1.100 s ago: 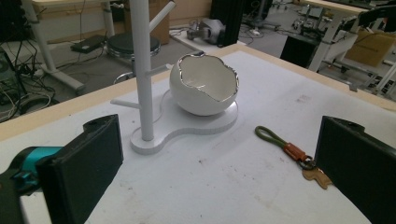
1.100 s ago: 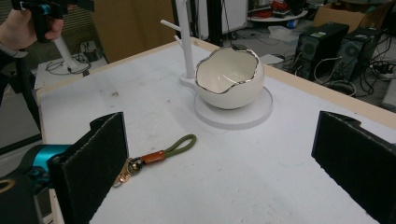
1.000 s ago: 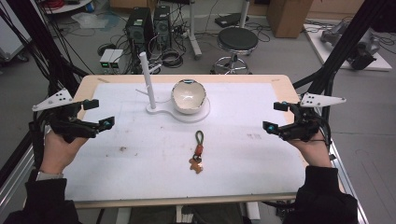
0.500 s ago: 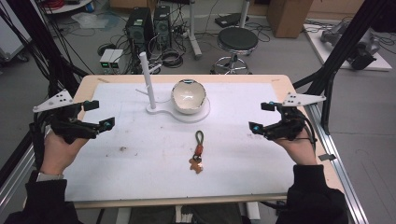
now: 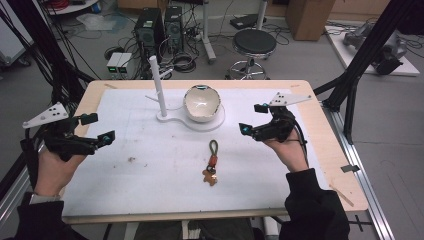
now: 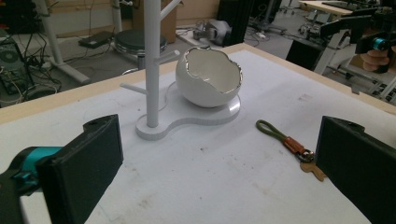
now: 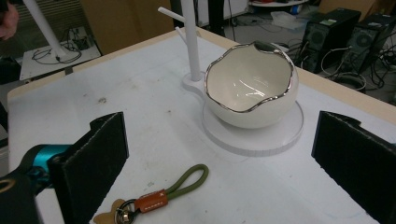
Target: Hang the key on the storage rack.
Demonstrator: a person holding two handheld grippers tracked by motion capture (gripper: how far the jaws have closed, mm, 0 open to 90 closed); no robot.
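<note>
Desk (image 5: 150, 200), white-topped with a wooden rim, carried all items. Stand (image 5: 159, 100), white, with an upright branched post and a round tray, stood at far centre. Bowl (image 5: 202, 103), white, eggshell-shaped with a silver rim, sat on the stand's tray. Left gripper (image 5: 87, 140), jaws wide apart and empty, hovered at the left edge. Right gripper (image 5: 252, 131), jaws likewise spread and empty, hung right of centre, nearest the keychain. Keychain (image 5: 212, 162), green loop, brown tab, metal ring and small tan charm, lay flat near centre, just near of the stand. Recommended handling: approach low, straddle the loop, close on the tab.
</note>
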